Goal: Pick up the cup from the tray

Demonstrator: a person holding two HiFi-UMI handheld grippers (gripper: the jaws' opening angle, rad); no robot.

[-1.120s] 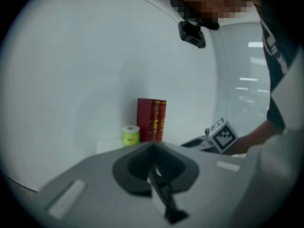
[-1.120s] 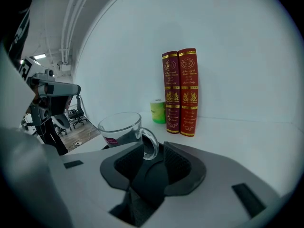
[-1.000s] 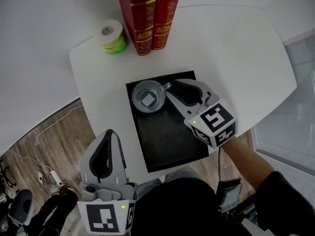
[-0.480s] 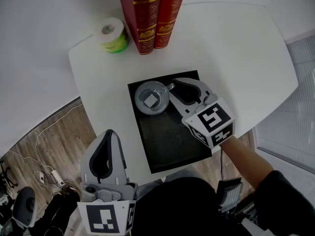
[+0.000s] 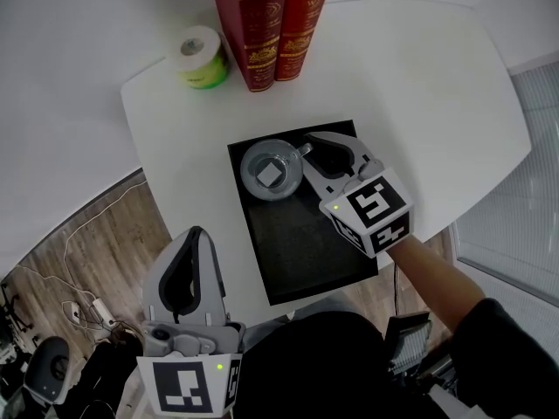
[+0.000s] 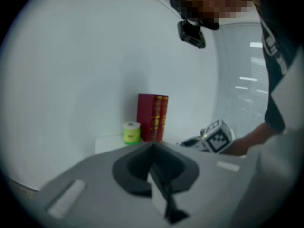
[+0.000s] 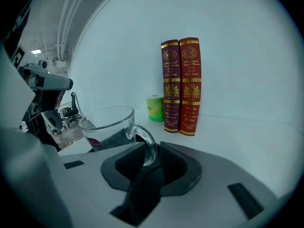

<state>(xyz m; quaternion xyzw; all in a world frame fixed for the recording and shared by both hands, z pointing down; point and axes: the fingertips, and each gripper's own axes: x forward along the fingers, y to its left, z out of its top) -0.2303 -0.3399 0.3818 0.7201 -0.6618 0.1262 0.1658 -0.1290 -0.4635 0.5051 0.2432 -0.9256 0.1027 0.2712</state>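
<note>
A clear glass cup (image 5: 269,172) stands upright at the far left corner of the black tray (image 5: 301,243). Its handle (image 7: 148,144) points toward my right gripper (image 5: 307,149). That gripper's jaws have just been closing, and the handle sits between its pads; a narrow gap still shows on the right side. In the right gripper view the cup (image 7: 107,127) rises just beyond the right gripper (image 7: 151,151). My left gripper (image 5: 194,234) hangs off the table's near left edge with its pads together and nothing in them, and shows as left gripper (image 6: 153,148) in its own view.
Two red books (image 5: 271,24) stand upright at the back of the white table (image 5: 419,103), with a green-wrapped roll (image 5: 201,55) to their left. Wooden floor with cables (image 5: 79,243) lies beyond the table's left edge. A person's forearm (image 5: 437,278) reaches in from the lower right.
The right gripper's jaws have narrowed a little around the cup's handle. Cup, tray and left gripper stay where they were.
</note>
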